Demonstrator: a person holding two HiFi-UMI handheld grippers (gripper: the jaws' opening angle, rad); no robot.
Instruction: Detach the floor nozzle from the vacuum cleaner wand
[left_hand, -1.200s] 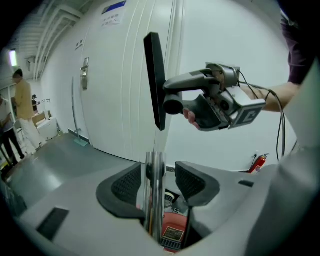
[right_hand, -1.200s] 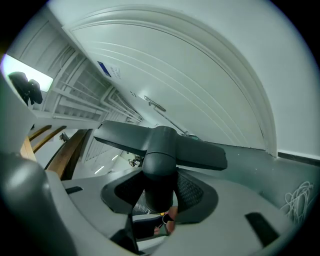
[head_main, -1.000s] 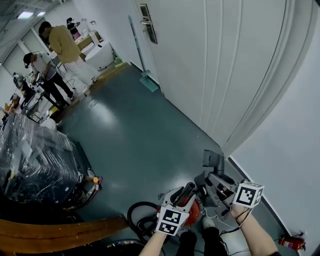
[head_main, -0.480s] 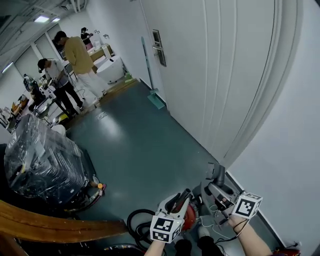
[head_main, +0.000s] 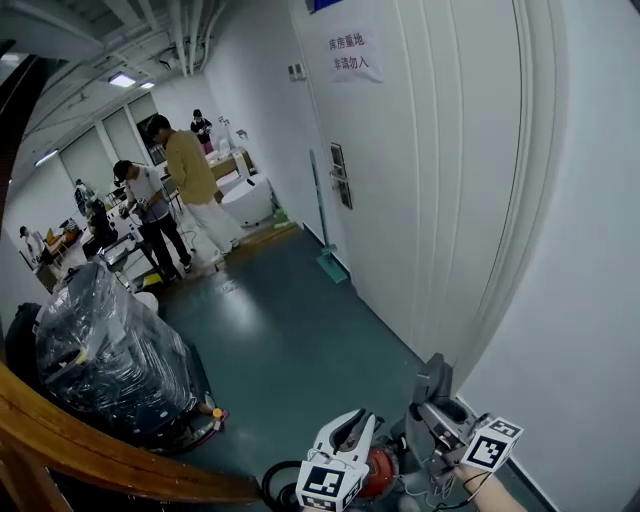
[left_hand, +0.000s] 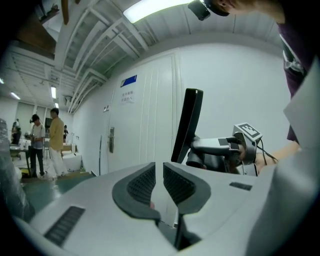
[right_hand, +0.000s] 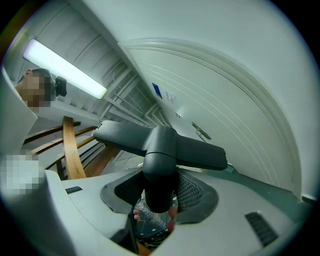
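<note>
Jaws of the left gripper are closing on nothing; only a narrow slit shows between the ribbed pads, and no part of the machine lies in it. Jaws of the right gripper stand wide and are clamped on the round black neck of the floor nozzle, whose flat head spreads crosswise just past the jaw tips.

The nozzle looks to be off the wand already, since no tube runs on from the neck in any view. If so, the work left is to carry it safely. Keep the right jaws firm on the neck, because the wide head would lever itself loose in a slack grip. Hold the head clear of the white door just ahead of the tips. Bring it down flat on the floor rather than dropping it. The empty left jaws could steady the head.

The wand itself shows nowhere. The neck's open end sits deep in the throat of the right jaws, with something clear and ribbed behind it that I cannot name. Below both pairs of jaws, the red vacuum cleaner and its black hose are cut off by the bottom edge of the head view.
</note>
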